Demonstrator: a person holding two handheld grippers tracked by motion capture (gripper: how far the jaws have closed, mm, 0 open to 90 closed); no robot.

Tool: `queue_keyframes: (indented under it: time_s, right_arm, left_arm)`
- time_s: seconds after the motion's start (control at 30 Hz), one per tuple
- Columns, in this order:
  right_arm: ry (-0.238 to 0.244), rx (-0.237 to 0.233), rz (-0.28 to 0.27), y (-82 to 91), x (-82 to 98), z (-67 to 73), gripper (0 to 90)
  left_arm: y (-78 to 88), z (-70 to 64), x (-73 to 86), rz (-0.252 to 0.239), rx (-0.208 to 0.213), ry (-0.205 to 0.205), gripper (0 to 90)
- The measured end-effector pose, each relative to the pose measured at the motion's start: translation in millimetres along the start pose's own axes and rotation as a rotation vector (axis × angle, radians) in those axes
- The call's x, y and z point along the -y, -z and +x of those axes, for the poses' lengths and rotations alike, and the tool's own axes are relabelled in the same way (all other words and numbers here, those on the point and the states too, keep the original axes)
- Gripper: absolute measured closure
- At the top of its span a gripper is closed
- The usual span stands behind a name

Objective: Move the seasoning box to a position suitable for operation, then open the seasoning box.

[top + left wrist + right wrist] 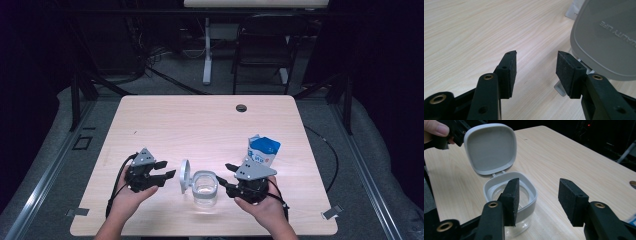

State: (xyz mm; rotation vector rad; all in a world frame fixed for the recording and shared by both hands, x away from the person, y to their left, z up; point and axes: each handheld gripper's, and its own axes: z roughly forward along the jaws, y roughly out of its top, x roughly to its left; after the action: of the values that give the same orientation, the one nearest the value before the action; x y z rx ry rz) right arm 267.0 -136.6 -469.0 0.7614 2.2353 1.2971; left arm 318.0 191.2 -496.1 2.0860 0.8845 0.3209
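Jar (204,190) of clear plastic stood upright near the tabletop's (200,125) front edge, mouth up, its hinged grey lid (184,176) swung up on edge toward the left tool (169,169). Both that and the right tool (225,175) flanked it, jaws wide, gripping nothing. A blue-and-white pouch (262,150) stood behind the right tool.

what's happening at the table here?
A person holds a gripper in each hand on either side of a clear jar with a grey hinged lid, which stands flipped open. The left gripper sits beside the raised lid, jaws open with nothing between them. The right gripper is by the jar's other side, also open and empty. A blue and white carton stands behind the right gripper on the table.
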Motion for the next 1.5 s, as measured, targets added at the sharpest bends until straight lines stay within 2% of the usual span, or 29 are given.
queue_keyframes:
  time_s: [0.03,0.1,0.3,0.4,0.53,0.6,0.63,0.8,1.03,1.23,1.5]
  right_arm:
    - [0.000,0.012,-0.007,2.8,1.3,-2.1,49.1]
    - [-0.004,0.030,-0.014,6.1,2.3,-3.9,49.0]
    - [-0.017,0.042,-0.017,12.9,2.5,-8.3,46.5]
    - [-0.028,0.064,-0.035,17.9,-2.0,-13.0,45.8]
    - [-0.045,0.071,-0.057,20.9,-6.3,-18.3,45.5]
    - [-0.052,0.081,-0.066,21.5,-8.3,-21.9,45.4]
    - [-0.060,0.086,-0.071,21.8,-8.6,-24.6,45.3]
    - [-0.038,0.114,-0.063,22.6,-4.1,-25.8,45.3]
    - [-0.040,0.117,-0.056,29.7,-1.1,-28.1,43.9]
    - [-0.074,0.123,-0.046,38.5,0.6,-38.5,41.6]
    - [-0.108,0.173,-0.059,53.5,5.3,-53.5,41.6]
  left_arm:
    - [-0.3,0.2,-0.8,-0.006,-0.008,0.004,50.7]
    - [-0.8,1.5,-2.8,-0.013,0.001,0.011,50.6]
    - [0.2,2.9,-1.4,-0.024,-0.003,0.007,50.1]
    - [5.7,3.7,3.2,-0.023,-0.006,0.002,50.1]
    - [12.0,6.9,8.2,-0.022,-0.011,0.004,50.2]
    - [16.4,10.7,9.4,-0.041,-0.014,0.027,50.3]
    - [19.6,12.7,9.1,-0.058,-0.002,0.047,50.3]
    - [19.3,12.8,6.6,-0.071,0.014,0.063,50.3]
    - [15.8,13.4,2.0,-0.066,0.006,0.049,50.2]
    - [18.7,20.8,4.8,-0.073,-0.005,0.074,49.6]
    - [22.1,25.8,6.3,-0.078,-0.015,0.086,49.8]
